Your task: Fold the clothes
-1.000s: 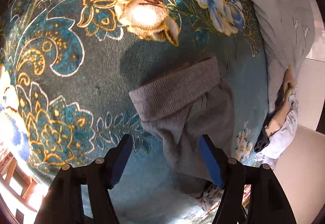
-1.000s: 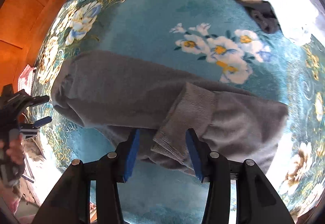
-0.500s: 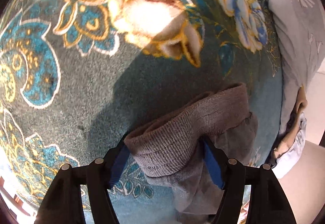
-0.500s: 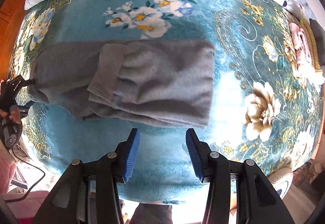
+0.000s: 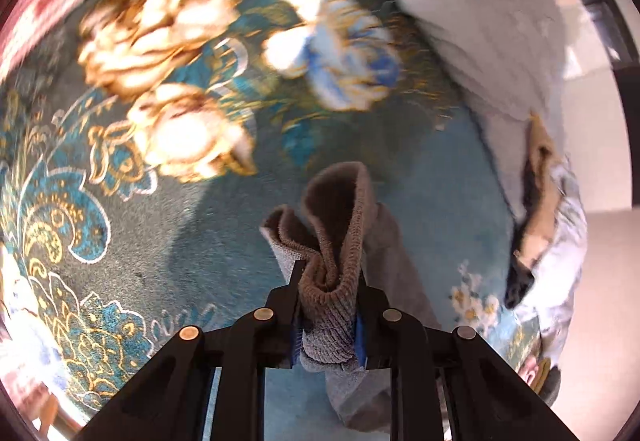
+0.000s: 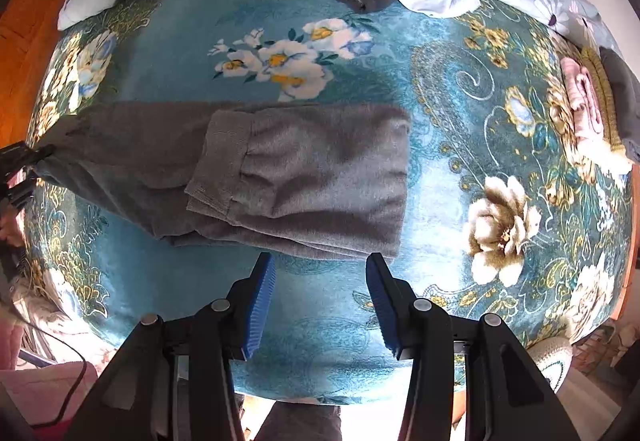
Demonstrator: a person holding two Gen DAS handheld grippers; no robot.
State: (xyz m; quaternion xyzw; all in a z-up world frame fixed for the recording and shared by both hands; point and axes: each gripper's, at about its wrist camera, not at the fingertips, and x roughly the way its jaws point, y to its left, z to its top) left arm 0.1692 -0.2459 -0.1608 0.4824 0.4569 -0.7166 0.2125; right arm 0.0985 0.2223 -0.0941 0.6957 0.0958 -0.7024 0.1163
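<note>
Plush floral blanket [image 6: 320, 341]; left claw [image 5: 327, 315] pinches the ribbed cuff [image 5: 336, 233], seemingly of grey sweatpants [image 6: 304, 177]; right claw [image 6: 318, 305] spread.

Your left gripper [image 5: 328, 305] is clamped tight: its two black fingers are drawn close together, and the blue pads [image 5: 359, 337] press from both sides on the ribbed grey cuff [image 5: 338, 241] bunched between them. The cuff rises out past the fingertips and folds over just ahead of them. In the right wrist view the same gripper [image 6: 22, 165] shows small at the far left edge, black, touching the end of the grey cloth, with part of your hand just beneath it. Your right gripper [image 6: 320, 273] is spread wide, blue pads [image 6: 260, 305] well apart, with nothing between them.
</note>
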